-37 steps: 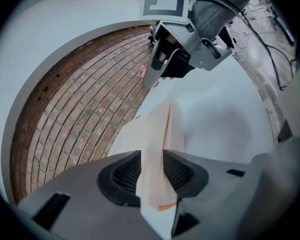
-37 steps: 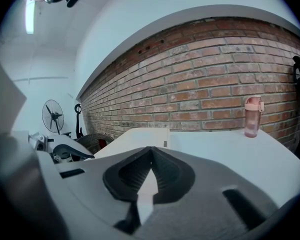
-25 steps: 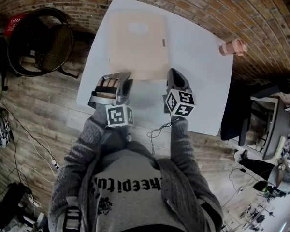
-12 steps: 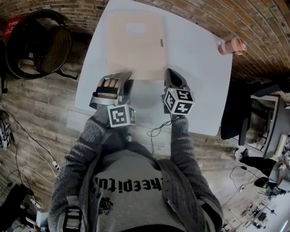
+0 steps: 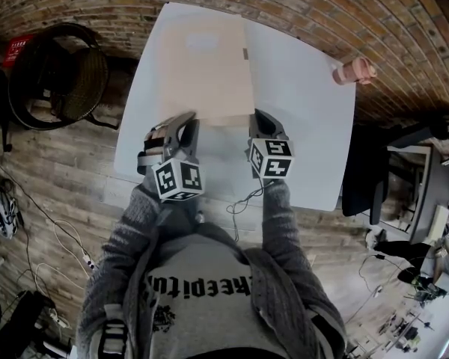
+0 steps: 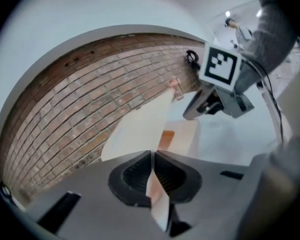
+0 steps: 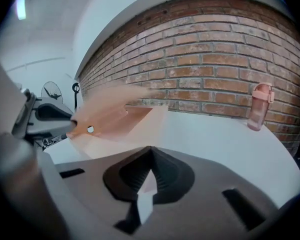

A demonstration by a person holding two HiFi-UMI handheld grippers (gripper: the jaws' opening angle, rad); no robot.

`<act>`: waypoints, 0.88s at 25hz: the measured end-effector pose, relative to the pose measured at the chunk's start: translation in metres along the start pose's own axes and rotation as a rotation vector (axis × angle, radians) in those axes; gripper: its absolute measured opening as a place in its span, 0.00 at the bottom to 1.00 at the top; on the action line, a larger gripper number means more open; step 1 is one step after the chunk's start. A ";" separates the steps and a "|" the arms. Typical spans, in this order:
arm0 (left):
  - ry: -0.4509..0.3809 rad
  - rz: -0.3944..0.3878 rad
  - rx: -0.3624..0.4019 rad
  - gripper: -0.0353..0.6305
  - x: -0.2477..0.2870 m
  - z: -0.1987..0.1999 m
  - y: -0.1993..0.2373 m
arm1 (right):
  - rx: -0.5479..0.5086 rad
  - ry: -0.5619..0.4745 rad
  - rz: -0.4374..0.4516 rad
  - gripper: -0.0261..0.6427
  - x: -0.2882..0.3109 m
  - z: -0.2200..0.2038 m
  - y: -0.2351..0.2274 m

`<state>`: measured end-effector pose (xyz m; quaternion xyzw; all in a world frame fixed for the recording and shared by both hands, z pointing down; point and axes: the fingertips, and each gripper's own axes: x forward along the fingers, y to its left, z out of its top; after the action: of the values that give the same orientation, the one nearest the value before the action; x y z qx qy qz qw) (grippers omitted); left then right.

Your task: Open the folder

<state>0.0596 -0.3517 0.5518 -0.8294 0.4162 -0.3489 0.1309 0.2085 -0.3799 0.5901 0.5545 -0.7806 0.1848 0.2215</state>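
Peach folder (image 5: 204,69) lies mid tabletop (image 5: 303,118), its near edge at both tools. Left tool (image 6: 153,159) jaws have just been closing and pinch the front cover; right tool (image 7: 149,159) is clenched on the folder's bottom sheet. Swing left up slowly and hold right down flat.

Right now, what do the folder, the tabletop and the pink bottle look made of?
Folder: thin flexible sheet, plastic or card, matte peach. Its raised cover bows like a thin leaf in the left gripper view.
Table: smooth, plain white top with a faint sheen, likely laminate.
Bottle: pink, probably plastic, but too small to be sure.
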 end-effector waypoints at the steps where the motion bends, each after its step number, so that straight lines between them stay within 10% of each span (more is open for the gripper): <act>1: -0.019 0.015 -0.065 0.08 -0.003 0.003 0.009 | -0.004 0.000 -0.001 0.04 0.000 0.000 0.000; 12: -0.079 0.190 -0.572 0.08 -0.044 -0.032 0.078 | -0.008 -0.007 0.014 0.04 0.002 0.002 0.006; 22: 0.063 0.333 -0.915 0.07 -0.062 -0.110 0.133 | -0.003 -0.004 0.022 0.04 0.004 0.003 0.010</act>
<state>-0.1211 -0.3779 0.5349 -0.7132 0.6576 -0.1293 -0.2057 0.1971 -0.3819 0.5893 0.5462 -0.7872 0.1850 0.2186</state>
